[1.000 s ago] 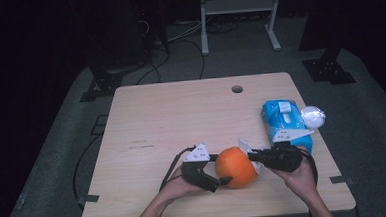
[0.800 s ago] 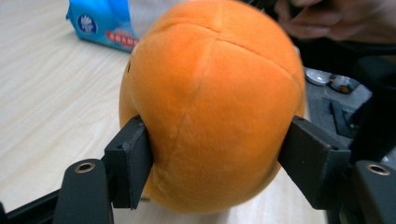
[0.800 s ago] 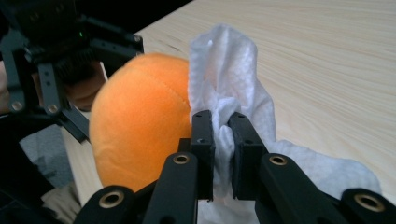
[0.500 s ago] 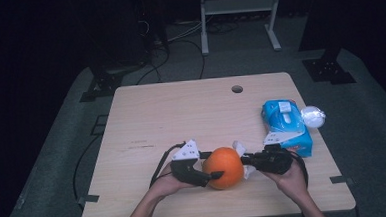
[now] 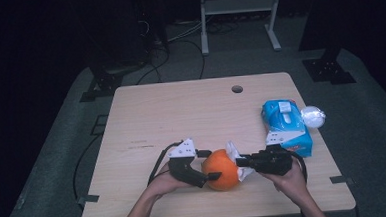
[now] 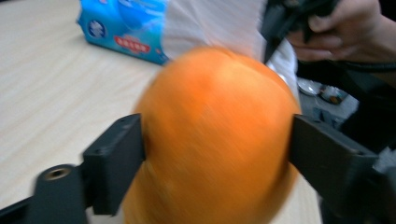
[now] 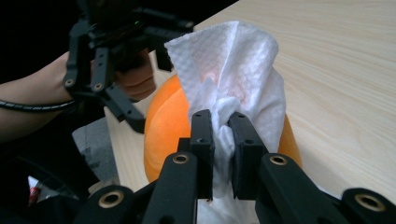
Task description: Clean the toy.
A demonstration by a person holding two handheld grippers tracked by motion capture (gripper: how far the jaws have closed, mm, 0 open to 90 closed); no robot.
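High view, from left to right: the left gripper is closed on the orange fruit, which sits near the front edge of the table. Its jaws have just been opening a little, yet the fruit is gripped between them. Right of the fruit, a white tissue is pinched by the right gripper. The fruit should be held still while it is wiped softly. The fruit is blurred in the left gripper view, and its underside is hidden.

Blue tissue pack beside a silvery ball (table's right edge).
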